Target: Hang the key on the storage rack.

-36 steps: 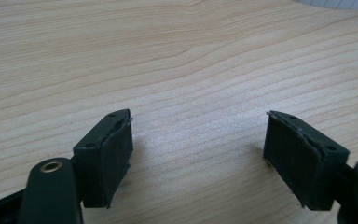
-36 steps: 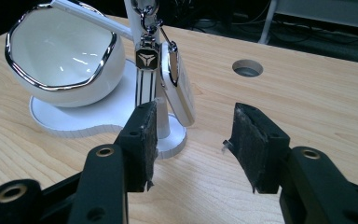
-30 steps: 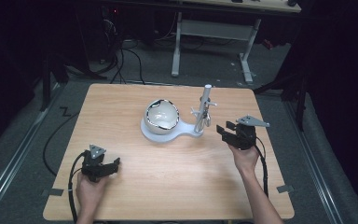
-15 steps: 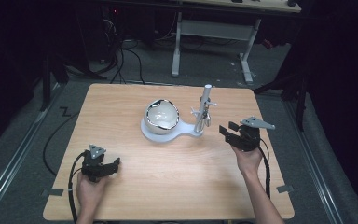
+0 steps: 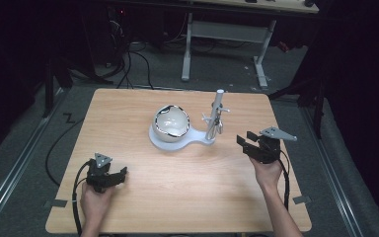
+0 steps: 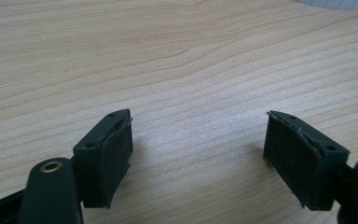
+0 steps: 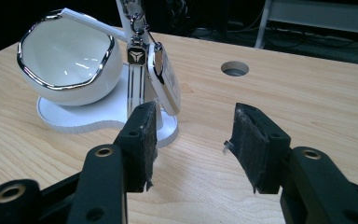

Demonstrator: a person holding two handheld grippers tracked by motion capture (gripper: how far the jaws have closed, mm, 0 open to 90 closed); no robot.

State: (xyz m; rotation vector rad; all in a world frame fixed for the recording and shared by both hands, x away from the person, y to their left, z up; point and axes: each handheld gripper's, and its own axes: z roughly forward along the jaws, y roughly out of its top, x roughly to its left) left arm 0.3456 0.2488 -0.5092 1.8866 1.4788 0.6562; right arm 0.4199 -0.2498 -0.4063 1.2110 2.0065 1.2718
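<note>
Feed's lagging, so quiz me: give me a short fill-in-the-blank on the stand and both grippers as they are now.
1. The white bowl sits tilted on a white ____.
2. The key fob hangs from the stand's ____.
3. The right gripper has its jaws ____ and empty.
4. The left gripper points at bare ____.

Missing: stand; post; open; table

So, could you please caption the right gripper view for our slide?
Open right claw faces a key fob hanging on a white stand beside its bowl.
</note>
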